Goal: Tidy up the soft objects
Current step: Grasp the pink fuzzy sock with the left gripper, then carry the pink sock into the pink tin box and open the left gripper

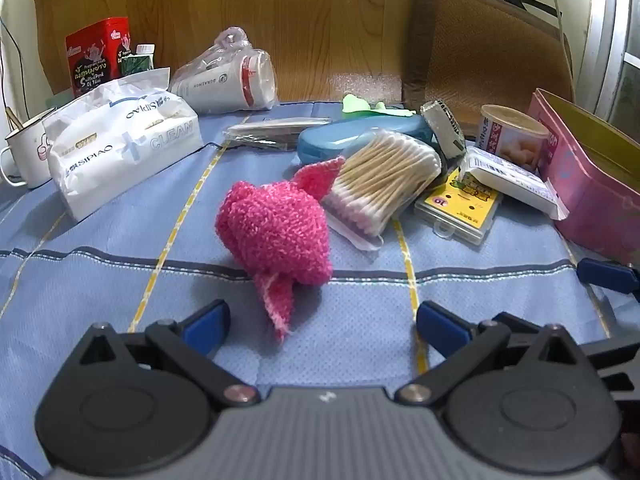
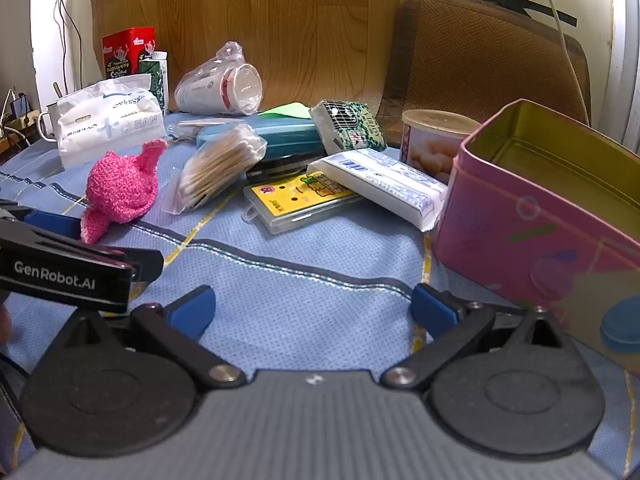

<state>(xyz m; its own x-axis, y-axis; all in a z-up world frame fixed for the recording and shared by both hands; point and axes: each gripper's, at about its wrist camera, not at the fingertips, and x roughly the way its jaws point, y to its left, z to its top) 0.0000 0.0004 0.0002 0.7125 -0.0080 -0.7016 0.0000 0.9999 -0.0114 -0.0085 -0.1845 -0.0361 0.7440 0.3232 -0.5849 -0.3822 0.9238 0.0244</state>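
Observation:
A pink knitted soft toy (image 1: 276, 232) lies on the blue tablecloth (image 1: 120, 280), just ahead of my left gripper (image 1: 322, 326), which is open and empty. The toy also shows at the left of the right wrist view (image 2: 118, 190). My right gripper (image 2: 312, 308) is open and empty over bare cloth, with the open pink tin box (image 2: 552, 216) close on its right. The left gripper's body (image 2: 68, 272) shows at the left edge of the right wrist view.
Behind the toy lie a cotton swab pack (image 1: 384, 180), a blue case (image 1: 360, 136), a yellow card box (image 1: 460, 208), a white packet (image 1: 508, 180), a tissue pack (image 1: 120, 144), wrapped cups (image 1: 228, 76), a red tin (image 1: 98, 56), a mug (image 1: 24, 152) and a can (image 1: 512, 136). A chair (image 1: 488, 52) stands behind.

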